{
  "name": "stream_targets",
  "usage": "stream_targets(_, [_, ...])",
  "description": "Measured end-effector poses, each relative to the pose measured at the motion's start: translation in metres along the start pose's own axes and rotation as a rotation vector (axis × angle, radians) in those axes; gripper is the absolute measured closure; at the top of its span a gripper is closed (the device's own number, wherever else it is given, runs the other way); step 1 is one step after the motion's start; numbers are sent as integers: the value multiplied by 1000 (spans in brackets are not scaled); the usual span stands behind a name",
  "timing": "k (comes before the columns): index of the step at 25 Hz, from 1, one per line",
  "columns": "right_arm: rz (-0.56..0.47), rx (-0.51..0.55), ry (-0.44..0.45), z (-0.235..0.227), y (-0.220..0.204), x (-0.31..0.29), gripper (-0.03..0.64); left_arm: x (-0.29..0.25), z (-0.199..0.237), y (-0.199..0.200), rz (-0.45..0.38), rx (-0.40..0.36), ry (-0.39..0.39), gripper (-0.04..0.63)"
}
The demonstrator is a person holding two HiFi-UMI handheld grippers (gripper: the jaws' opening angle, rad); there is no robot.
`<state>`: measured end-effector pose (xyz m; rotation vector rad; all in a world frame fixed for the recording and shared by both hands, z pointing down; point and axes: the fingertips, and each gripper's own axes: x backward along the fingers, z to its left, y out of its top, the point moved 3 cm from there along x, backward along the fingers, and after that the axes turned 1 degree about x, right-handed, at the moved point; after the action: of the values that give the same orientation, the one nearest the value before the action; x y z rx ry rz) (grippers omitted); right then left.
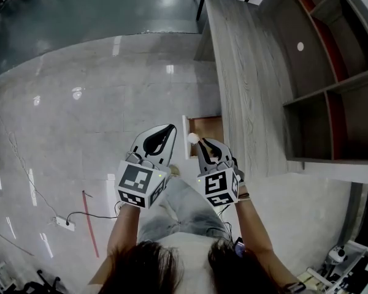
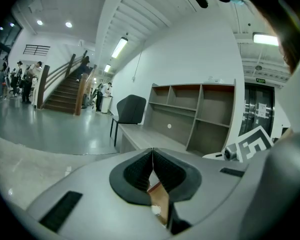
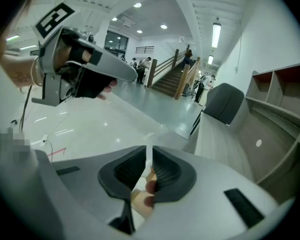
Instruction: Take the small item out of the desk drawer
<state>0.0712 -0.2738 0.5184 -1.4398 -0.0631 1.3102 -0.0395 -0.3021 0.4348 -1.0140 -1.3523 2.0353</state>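
Observation:
The desk drawer (image 1: 207, 129) stands pulled out from the grey wooden desk (image 1: 239, 72), its brown inside showing behind a white front (image 1: 184, 135). My right gripper (image 1: 199, 143) hovers over the drawer's near corner, shut, with a small white round item (image 1: 193, 138) at its tips. In the right gripper view that item (image 3: 149, 156) shows only as a thin white sliver between the pads. My left gripper (image 1: 171, 128) is held beside it over the floor, shut and empty, its pads (image 2: 140, 171) meeting at the tip. It also shows at the upper left of the right gripper view, as the left gripper (image 3: 132, 76).
An open shelf unit (image 1: 331, 78) stands along the desk's far side. A dark chair (image 2: 130, 111) is at the desk's far end. A power strip (image 1: 64, 223) with cables and a red strip (image 1: 90, 225) lie on the glossy floor to the left. People stand by a distant staircase (image 2: 65, 91).

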Motion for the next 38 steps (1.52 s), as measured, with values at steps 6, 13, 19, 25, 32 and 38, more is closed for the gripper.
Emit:
stream_targets(6, [78, 51, 89, 7, -24, -29, 550, -16, 15, -9, 3, 10, 31, 580])
stream_targets(13, [167, 162, 165, 15, -47, -64, 499, -29, 31, -25, 25, 28, 50, 580])
stream_targets(19, [263, 272, 223, 20, -71, -91, 477, -39, 45, -37, 45, 47, 68, 580])
stream_targets(25, [346, 381, 282, 26, -89, -115, 465, -46, 59, -43, 50, 67, 86, 580])
stream_targets(32, [427, 455, 335, 35, -109, -139, 442, -51, 74, -52, 72, 82, 99, 580])
stream_targets(38, [487, 514, 364, 40, -128, -158, 423, -55, 84, -60, 81, 90, 100, 580])
